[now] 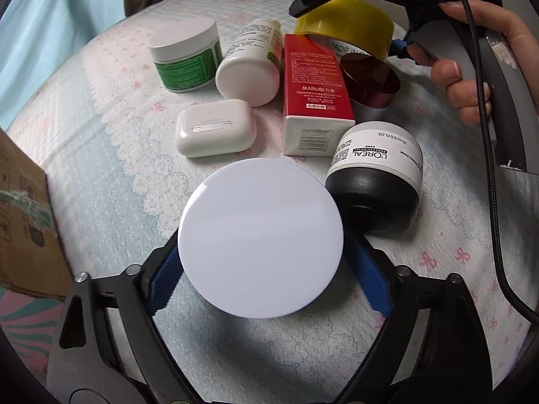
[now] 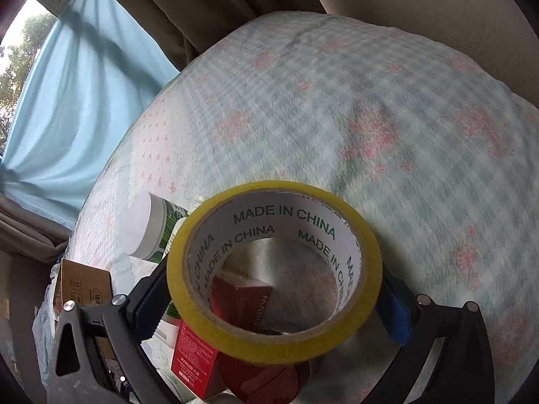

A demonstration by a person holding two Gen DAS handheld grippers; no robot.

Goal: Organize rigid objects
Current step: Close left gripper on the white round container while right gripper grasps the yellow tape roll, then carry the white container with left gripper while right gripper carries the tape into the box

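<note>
Yellow tape (image 2: 274, 269) in right tool (image 2: 274, 289) | red box (image 1: 313, 94), earbud case (image 1: 215, 128) beside

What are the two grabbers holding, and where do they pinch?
The left gripper pinches the white round lid by its opposite edges. The right gripper squeezes the yellow tape roll across its outer sides.

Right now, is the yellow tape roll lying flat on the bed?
No, the yellow tape roll is held up off the bedspread, pinched on both sides by the right tool.
</note>
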